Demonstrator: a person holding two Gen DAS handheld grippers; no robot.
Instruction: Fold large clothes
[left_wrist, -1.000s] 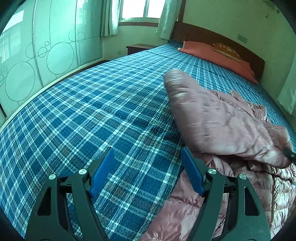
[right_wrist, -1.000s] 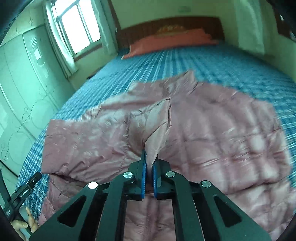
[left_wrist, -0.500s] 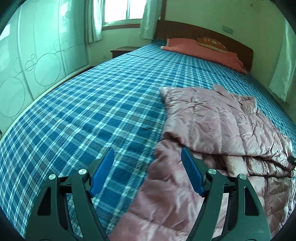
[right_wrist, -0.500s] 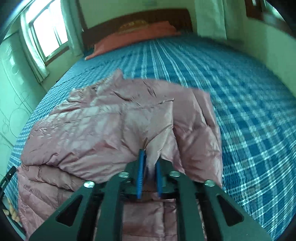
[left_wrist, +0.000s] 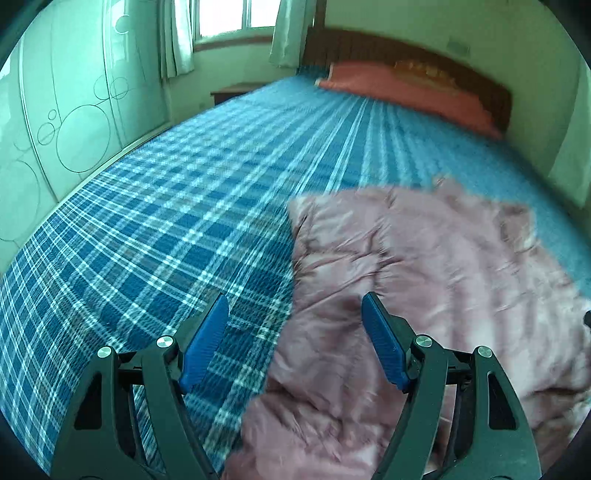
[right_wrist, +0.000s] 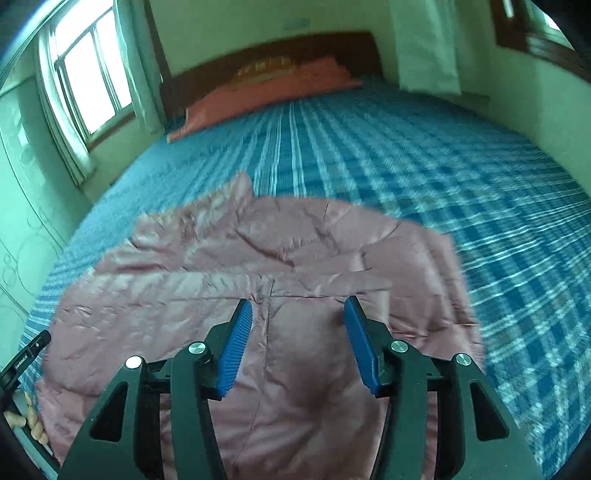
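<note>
Releasing noted: the right gripper (right_wrist: 297, 339), which half a second ago pinched a fold of the pink down jacket (right_wrist: 258, 295), now has its jaws spread and empty over the garment. The left gripper (left_wrist: 293, 341) is likewise wide open, jacket edge at its 3 o'clock. Jacket lies on the plaid bed (left_wrist: 166, 229), sleeve folded across; judged ready for the next fold.
</note>
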